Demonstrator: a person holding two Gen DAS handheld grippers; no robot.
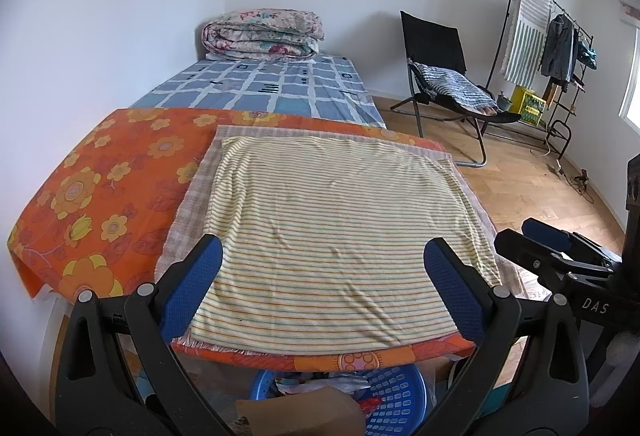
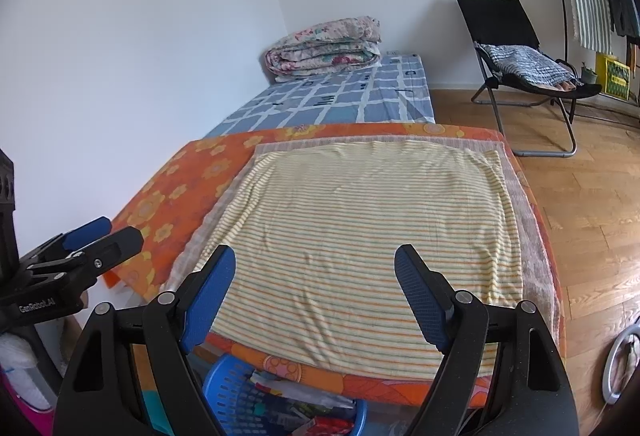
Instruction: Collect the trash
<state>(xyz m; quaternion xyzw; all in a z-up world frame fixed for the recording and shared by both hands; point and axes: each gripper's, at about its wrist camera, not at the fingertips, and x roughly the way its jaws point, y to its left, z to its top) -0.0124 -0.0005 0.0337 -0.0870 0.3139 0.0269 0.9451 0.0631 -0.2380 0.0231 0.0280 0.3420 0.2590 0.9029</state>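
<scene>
A blue plastic basket (image 1: 394, 394) holding paper and wrapper trash sits on the floor below the near edge of the table; it also shows in the right wrist view (image 2: 228, 392). A brown cardboard piece (image 1: 300, 414) lies in front of it. My left gripper (image 1: 323, 260) is open and empty above the striped cloth (image 1: 332, 220). My right gripper (image 2: 315, 272) is open and empty above the same striped cloth (image 2: 360, 220). The right gripper shows at the right in the left wrist view (image 1: 548, 240); the left gripper shows at the left in the right wrist view (image 2: 92, 236).
The table wears an orange flowered cover (image 1: 100, 187). Behind it is a bed with a blue checked sheet (image 1: 272, 87) and a folded quilt (image 1: 264, 33). A black folding chair (image 1: 444, 75) and a clothes rack (image 1: 560, 47) stand on the wooden floor (image 2: 592, 203) at the right.
</scene>
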